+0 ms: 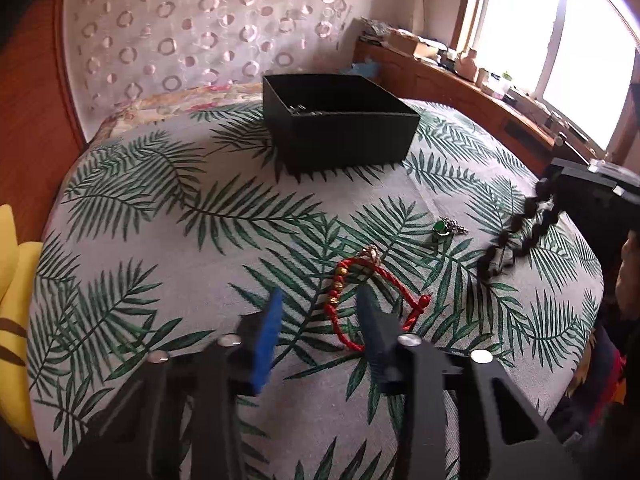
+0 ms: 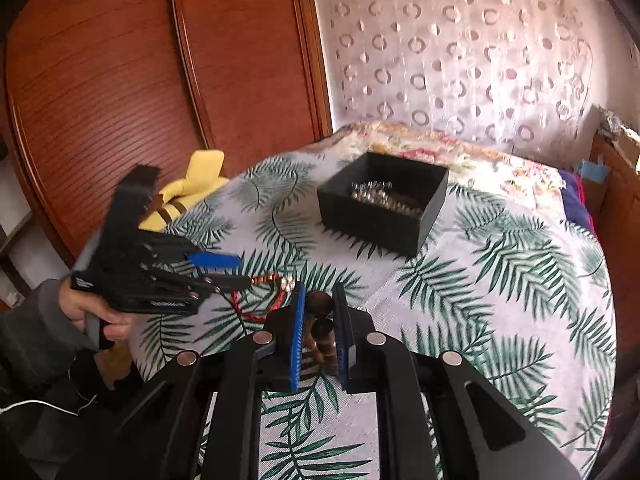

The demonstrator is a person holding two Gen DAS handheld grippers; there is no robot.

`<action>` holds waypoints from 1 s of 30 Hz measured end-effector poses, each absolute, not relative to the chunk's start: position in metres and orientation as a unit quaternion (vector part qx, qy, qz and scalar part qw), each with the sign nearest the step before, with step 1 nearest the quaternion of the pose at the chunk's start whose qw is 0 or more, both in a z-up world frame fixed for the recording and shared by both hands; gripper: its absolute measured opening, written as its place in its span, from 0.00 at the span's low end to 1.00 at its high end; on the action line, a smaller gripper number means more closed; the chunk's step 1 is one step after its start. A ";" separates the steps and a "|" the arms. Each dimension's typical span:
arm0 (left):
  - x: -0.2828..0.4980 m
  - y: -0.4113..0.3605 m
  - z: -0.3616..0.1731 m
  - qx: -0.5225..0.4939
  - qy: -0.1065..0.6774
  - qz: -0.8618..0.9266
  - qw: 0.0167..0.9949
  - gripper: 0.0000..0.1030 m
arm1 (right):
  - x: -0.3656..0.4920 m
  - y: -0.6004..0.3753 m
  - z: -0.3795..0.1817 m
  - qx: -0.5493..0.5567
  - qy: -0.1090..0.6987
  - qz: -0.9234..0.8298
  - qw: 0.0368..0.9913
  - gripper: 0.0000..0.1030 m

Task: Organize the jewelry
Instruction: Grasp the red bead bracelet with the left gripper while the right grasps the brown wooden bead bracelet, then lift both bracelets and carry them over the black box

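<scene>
While the right tongs (image 2: 321, 288) are clamping down on a dark wooden bead bracelet (image 2: 321, 305), with a couple of the round beads sitting right between the blue pads, the rest of that strand is dangling below. From the left wrist view, its lower end is looking like it's at or just above the leaf-print bedcover (image 1: 160, 240). I can't tell if it's touching.

The left tongs (image 1: 320, 294) are sitting partly open over the red cord bracelet (image 1: 340, 280). The gold beads are lying in the gap, and the right finger is overlapping the cord. I'm not seeing the pads actually pinching it, so the bracelet is lying flat on the cover between them. A hand (image 2: 80, 308) in a grey sleeve is holding that tool low and close to the bed.

A green-stone ring (image 1: 441, 227) is lying just beyond the red bracelet, between it and the hanging beads, with a small silvery piece right beside it.

The black box (image 1: 340, 136) is sitting open further back on the bed, well apart from the loose items, and some silvery jewelry (image 2: 372, 192) is already lying in it. A yellow plush thing (image 2: 200, 176) is poking out at the bed's edge near the wooden wardrobe.
</scene>
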State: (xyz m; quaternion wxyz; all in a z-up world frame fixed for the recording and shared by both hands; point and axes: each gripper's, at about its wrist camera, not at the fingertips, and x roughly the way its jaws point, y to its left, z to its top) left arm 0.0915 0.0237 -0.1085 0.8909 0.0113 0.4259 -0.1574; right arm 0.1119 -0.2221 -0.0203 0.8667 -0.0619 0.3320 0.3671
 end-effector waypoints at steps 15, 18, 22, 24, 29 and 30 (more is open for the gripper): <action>0.090 0.011 -0.113 0.037 0.421 -0.166 0.891 0.06 | 0.100 -0.223 0.000 -0.074 0.306 0.368 0.875 0.15; 0.085 0.012 -0.108 0.037 0.413 -0.164 0.895 0.06 | 0.099 -0.223 0.002 -0.077 0.304 0.365 0.876 0.15; 0.078 0.014 -0.091 0.032 0.395 -0.165 0.903 0.06 | 0.101 -0.224 0.006 -0.077 0.299 0.365 0.878 0.15; 0.075 0.014 -0.083 0.030 0.386 -0.165 0.907 0.06 | 0.101 -0.224 0.009 -0.078 0.296 0.364 0.880 0.15; 0.070 0.015 -0.062 0.026 0.361 -0.163 0.918 0.06 | 0.105 -0.222 0.015 -0.083 0.290 0.361 0.882 0.15; 0.070 0.015 -0.059 0.026 0.358 -0.162 0.919 0.06 | 0.106 -0.222 0.016 -0.084 0.288 0.361 0.883 0.15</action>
